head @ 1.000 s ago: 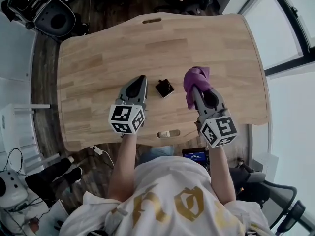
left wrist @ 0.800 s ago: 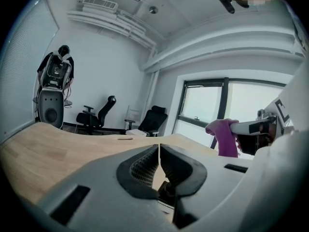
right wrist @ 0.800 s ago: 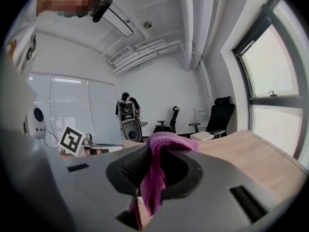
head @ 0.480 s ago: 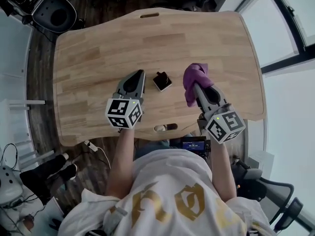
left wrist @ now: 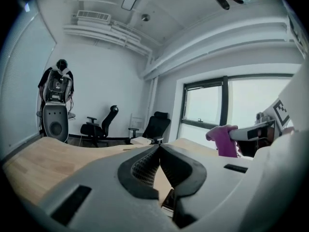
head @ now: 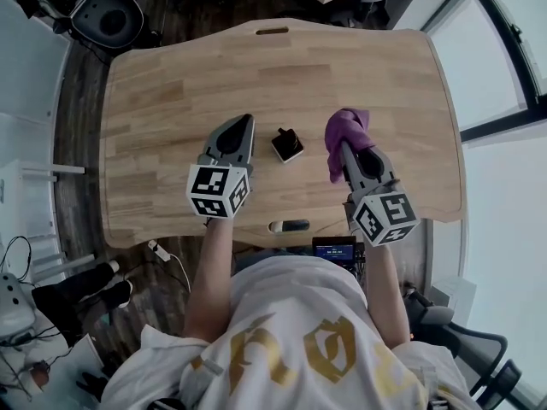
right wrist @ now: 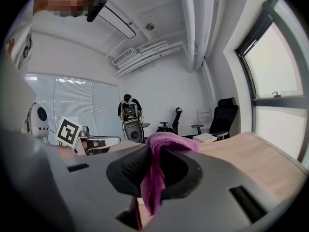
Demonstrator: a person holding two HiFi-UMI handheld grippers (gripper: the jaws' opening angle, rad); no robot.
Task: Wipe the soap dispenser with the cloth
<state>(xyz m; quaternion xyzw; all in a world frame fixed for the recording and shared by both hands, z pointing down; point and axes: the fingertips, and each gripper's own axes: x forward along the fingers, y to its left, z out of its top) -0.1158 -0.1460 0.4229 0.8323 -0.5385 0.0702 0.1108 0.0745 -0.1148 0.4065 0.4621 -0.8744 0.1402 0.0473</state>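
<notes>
The small dark soap dispenser point(head: 287, 146) stands on the wooden table point(head: 171, 92), between the grippers. It looks light and tippy, so its body is best to hold. The left gripper point(head: 245, 121) is closed and empty. The right gripper point(head: 341, 150) pinches the soft purple cloth point(head: 345, 131).

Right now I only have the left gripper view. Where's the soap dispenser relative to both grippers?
Observer: Head view shows the soap dispenser standing on the table between the left gripper and the right gripper, touching neither.
Operator: Is the cloth actually clamped?
Observer: Yes. In the right gripper view the jaws are shut on the purple cloth, and a fold hangs below them.
</notes>
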